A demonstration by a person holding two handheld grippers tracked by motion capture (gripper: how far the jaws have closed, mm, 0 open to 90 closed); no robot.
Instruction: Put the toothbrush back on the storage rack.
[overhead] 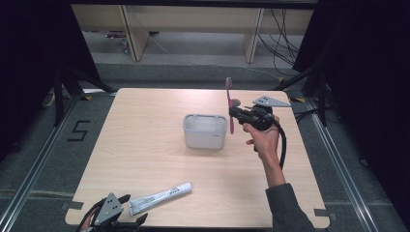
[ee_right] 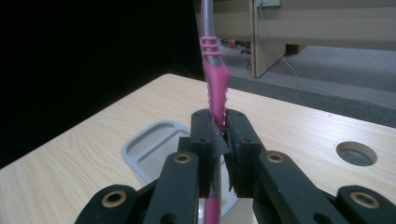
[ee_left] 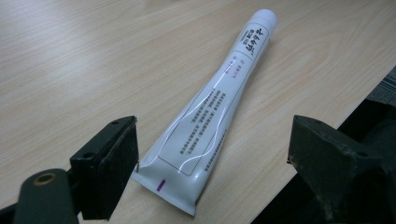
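Observation:
A pink toothbrush [overhead: 229, 104] stands nearly upright in the air just right of a grey rectangular holder [overhead: 205, 131] at the table's middle. My right gripper [overhead: 237, 114] is shut on its handle; in the right gripper view the pink toothbrush [ee_right: 215, 88] rises between the closed jaws, with the grey holder [ee_right: 154, 151] below and to the left. A white toothpaste tube [overhead: 159, 197] lies flat near the front edge. My left gripper [overhead: 126, 212] stands open at the tube's crimped end. In the left gripper view the toothpaste tube [ee_left: 210, 112] lies between the wide-apart jaws, untouched.
The light wooden table [overhead: 145, 145] has a round cable hole [ee_right: 356, 153] near its far right side. Dark curtains flank the table, and cables and wooden furniture legs stand on the floor beyond it. A black cable trails from the right gripper along the forearm.

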